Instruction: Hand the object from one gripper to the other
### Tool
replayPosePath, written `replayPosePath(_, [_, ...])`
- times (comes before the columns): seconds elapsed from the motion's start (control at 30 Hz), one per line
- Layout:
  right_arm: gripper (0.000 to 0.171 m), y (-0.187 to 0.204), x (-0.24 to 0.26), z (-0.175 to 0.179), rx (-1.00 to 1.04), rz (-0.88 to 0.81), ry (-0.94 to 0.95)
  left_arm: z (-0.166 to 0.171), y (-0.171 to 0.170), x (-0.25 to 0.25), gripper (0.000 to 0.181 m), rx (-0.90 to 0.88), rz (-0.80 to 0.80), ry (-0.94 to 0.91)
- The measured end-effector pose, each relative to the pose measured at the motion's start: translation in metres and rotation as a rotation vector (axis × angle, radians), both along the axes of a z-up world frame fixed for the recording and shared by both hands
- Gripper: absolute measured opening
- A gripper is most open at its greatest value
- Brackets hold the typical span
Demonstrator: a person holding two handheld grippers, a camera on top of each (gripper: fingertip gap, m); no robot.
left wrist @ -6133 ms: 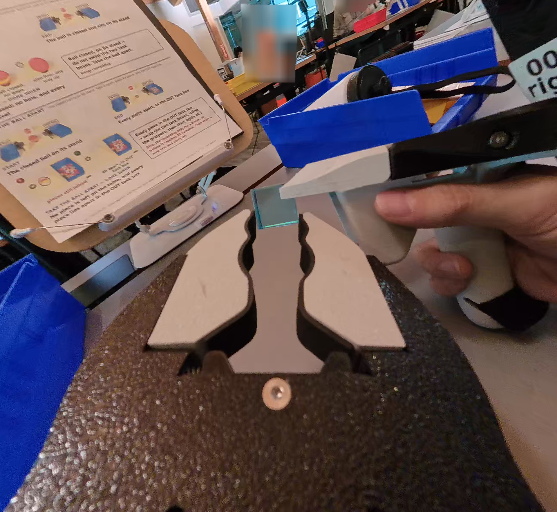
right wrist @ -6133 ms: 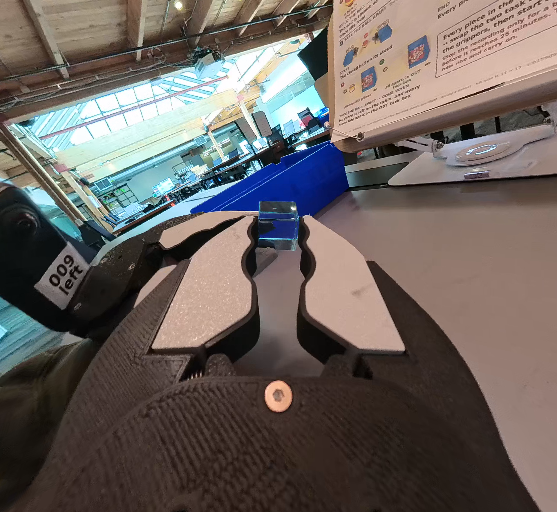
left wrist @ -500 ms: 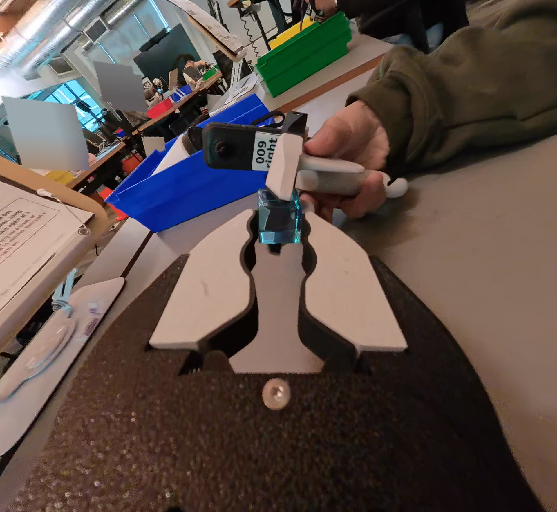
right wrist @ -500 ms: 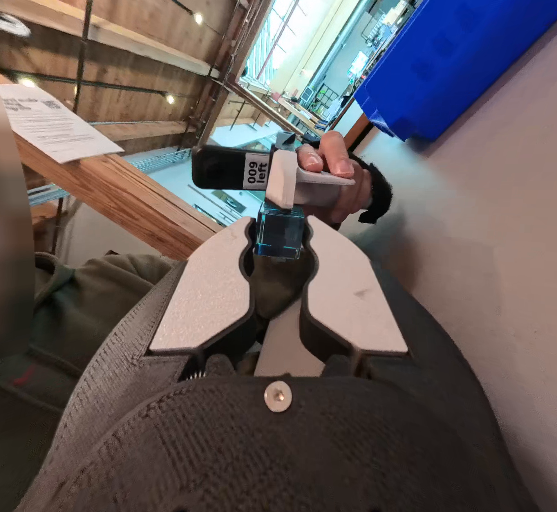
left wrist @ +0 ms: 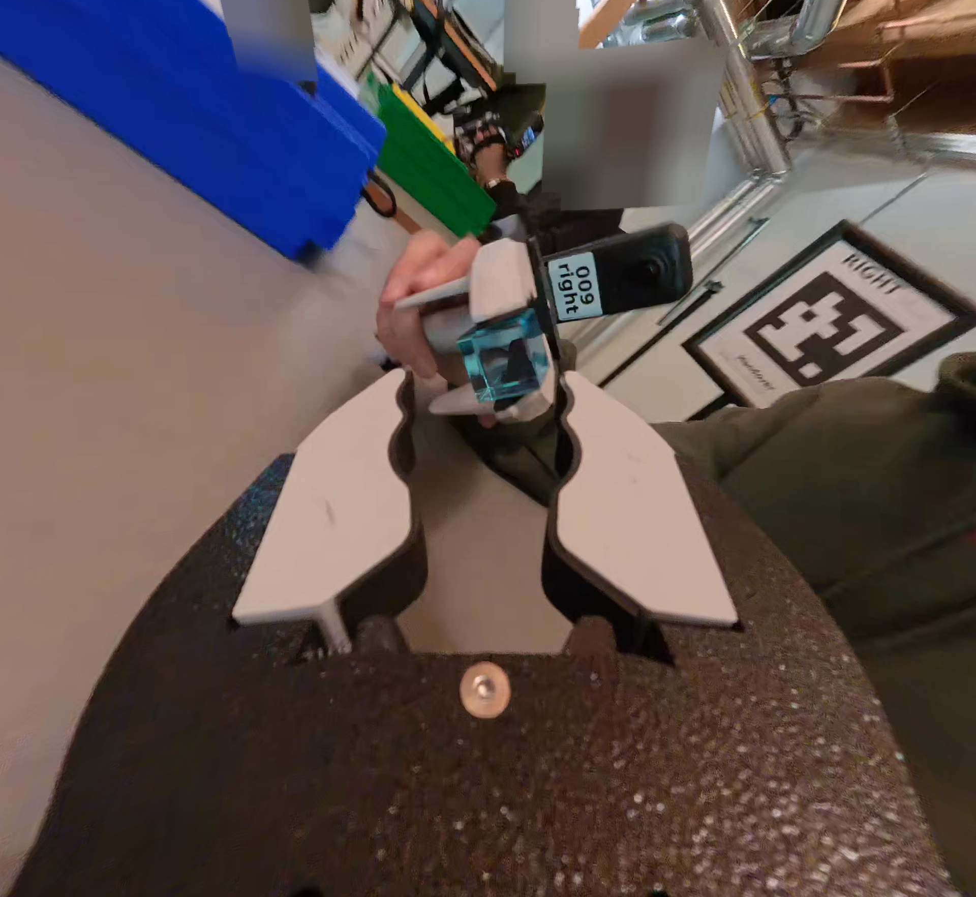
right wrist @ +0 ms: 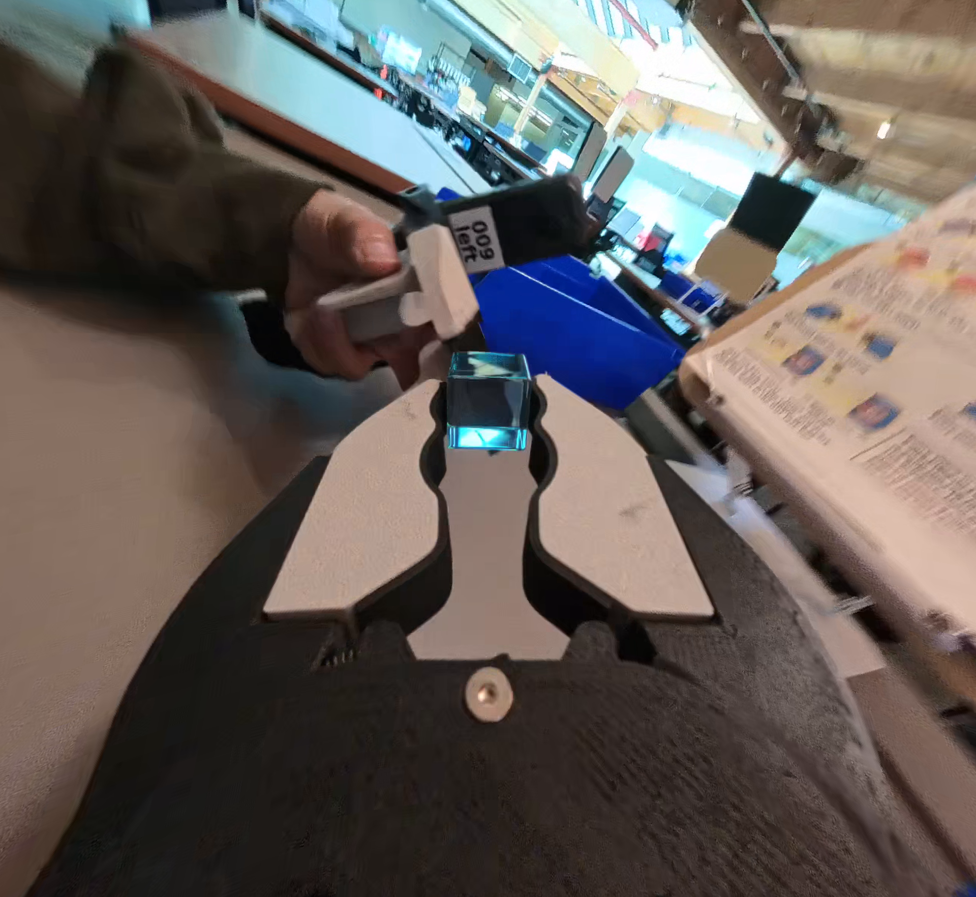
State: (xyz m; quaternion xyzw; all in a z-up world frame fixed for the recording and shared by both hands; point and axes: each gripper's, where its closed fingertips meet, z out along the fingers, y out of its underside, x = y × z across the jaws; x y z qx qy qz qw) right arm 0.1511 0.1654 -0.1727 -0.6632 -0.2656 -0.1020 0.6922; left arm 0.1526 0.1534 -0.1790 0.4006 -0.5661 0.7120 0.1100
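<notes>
Grey table (left wrist: 132,343) runs off to the left of the left gripper's fingers in the left wrist view; in the right wrist view it fills the lower left, under and left of the right gripper's fingers. Blue bin (left wrist: 174,79) sits on the table far beyond the left gripper's fingers, up and left, green bin (left wrist: 428,169) just beside it. Another blue bin (right wrist: 570,327) lies past the right gripper's fingertips, to the right. Instruction sheet on a board (right wrist: 871,385) stands right of the right finger, blurred. Olive sleeve (left wrist: 845,475) is right of the left gripper's right finger; framed black-and-white marker (left wrist: 824,327) beyond it, upper right. Right gripper (right wrist: 488,409): fingers clamped on the clear blue cube (right wrist: 488,406), pinched at the fingertips, cube faces against both pads, held off the table. Left gripper (left wrist: 483,399): fingers spread wide, nothing between the pads. From the left wrist view the cube (left wrist: 504,362) sits just beyond the left fingertips, gripped between the right gripper's two pale fingers (left wrist: 499,285), a hand (left wrist: 417,311) on its handle. From the right wrist view the left gripper shows just beyond the cube, up and left, near it; contact cannot be told.
</notes>
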Motion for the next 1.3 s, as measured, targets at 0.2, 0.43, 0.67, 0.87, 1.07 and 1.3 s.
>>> replayPosePath(0.2, [0.028, 0.005, -0.014, -0.013, 0.011, -0.018, -0.302, -0.009, -0.018, -0.016, 0.045, -0.047, -0.163, 0.101])
replayPosePath(0.43, [0.028, 0.005, -0.019, -0.011, 0.024, 0.003, -0.291, -0.007, -0.02, -0.021, 0.027, -0.062, -0.2, 0.033])
replayPosePath(0.67, [0.042, -0.006, -0.016, 0.002, 0.002, 0.093, 0.049, -0.009, -0.008, -0.015, 0.027, 0.036, -0.12, -0.053])
replayPosePath(0.87, [0.05, -0.035, -0.03, 0.029, 0.008, 0.402, 0.433, -0.001, -0.02, -0.051, 0.027, -0.066, -0.399, 0.011])
replayPosePath(1.07, [0.042, -0.035, -0.064, 0.008, -0.157, 0.539, 0.402, -0.006, -0.044, -0.079, 0.027, -0.08, -0.619, 0.041])
replayPosePath(1.3, [0.025, -0.04, -0.076, 0.001, -0.206, 0.623, 0.404, -0.011, -0.046, -0.086, 0.027, -0.051, -0.666, 0.041])
